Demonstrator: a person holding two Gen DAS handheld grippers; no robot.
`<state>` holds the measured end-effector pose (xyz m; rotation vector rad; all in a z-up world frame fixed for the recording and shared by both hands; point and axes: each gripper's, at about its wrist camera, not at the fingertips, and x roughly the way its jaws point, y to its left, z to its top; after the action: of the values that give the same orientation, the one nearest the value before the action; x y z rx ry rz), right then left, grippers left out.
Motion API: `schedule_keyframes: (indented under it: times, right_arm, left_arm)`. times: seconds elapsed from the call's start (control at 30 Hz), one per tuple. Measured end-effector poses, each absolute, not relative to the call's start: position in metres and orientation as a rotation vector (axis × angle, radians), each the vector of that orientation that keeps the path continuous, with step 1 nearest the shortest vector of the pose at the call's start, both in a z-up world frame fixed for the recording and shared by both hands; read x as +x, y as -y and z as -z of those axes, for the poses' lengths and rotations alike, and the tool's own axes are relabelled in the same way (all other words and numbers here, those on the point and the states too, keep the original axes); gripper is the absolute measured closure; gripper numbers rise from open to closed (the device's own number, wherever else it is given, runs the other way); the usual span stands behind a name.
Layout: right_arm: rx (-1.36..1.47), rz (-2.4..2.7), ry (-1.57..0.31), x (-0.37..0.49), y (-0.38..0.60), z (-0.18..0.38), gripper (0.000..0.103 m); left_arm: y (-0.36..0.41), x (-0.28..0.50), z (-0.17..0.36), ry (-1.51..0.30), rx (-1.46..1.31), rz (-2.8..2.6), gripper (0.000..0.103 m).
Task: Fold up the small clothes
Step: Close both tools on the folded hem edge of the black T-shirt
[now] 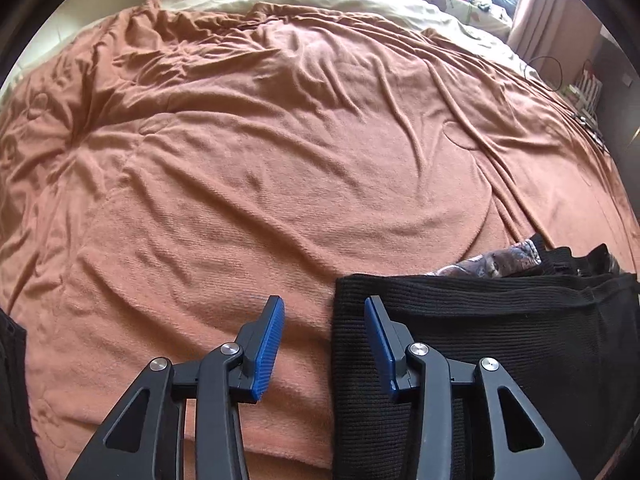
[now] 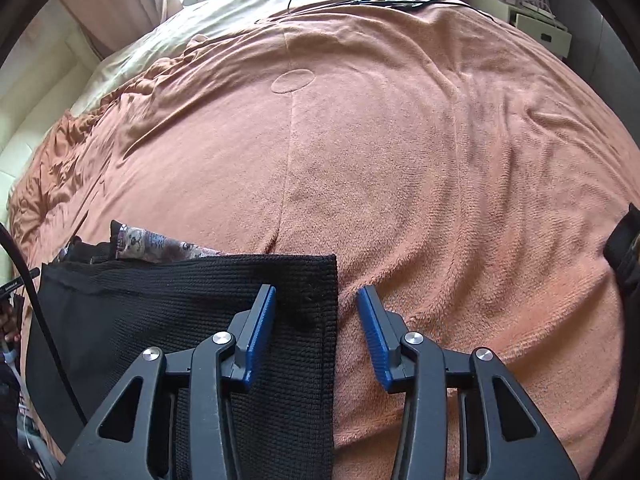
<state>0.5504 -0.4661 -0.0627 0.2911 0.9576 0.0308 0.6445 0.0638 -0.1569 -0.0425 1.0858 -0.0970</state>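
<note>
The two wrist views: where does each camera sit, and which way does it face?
Left wrist: sits behind the left gripper, facing forward over the orange blanket; its open blue-padded fingers straddle the left edge of the black knit garment.
Right wrist: sits behind the right gripper, facing the same way; its open fingers straddle the garment's right edge.
Shared: the black garment, the patterned cloth behind it, and the blanket.

The left gripper point(image 1: 324, 344) and the right gripper point(image 2: 316, 334) are built alike: black angular linkage arms with triangular cut-outs are joined by round silver screw heads. Each finger is tipped with a blue, finely ribbed pad point(image 1: 269, 346). A black cable point(image 2: 44, 336) is seen beside the right gripper.
</note>
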Motion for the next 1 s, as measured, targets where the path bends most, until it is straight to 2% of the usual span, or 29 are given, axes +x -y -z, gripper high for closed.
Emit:
schedule_keyframes:
  times: [0.03,0.13,0.2,0.27,0.3,0.5,1.0]
  right_arm:
    - [0.286,-0.032,-0.956,0.551,0.465,0.063,0.063]
    - [0.275,-0.037,-0.956,0.554,0.46,0.062,0.07]
    - [0.253,-0.046,-0.948,0.557,0.454,0.061,0.077]
    - [0.242,-0.06,-0.94,0.558,0.45,0.06,0.093]
    - [0.243,-0.06,-0.935,0.557,0.45,0.059,0.094]
    - [0.226,-0.047,-0.876,0.54,0.45,0.042,0.098]
    - [0.171,-0.024,-0.772,0.505,0.441,-0.028,0.098]
  left_arm:
    - [-0.061,0.645,0.159,-1.087,-0.032,0.101,0.059]
    - [-0.05,0.649,0.171,-1.118,0.024,0.083,0.071]
    - [-0.046,0.649,0.176,-1.12,0.017,0.088,0.084]
    - [-0.04,0.648,0.175,-1.105,0.04,0.084,0.09]
    - [-0.037,0.647,0.174,-1.099,0.061,0.085,0.094]
    - [-0.045,0.636,0.151,-1.038,0.056,0.068,0.096]
    - [-0.057,0.621,0.073,-0.903,0.05,0.032,0.096]
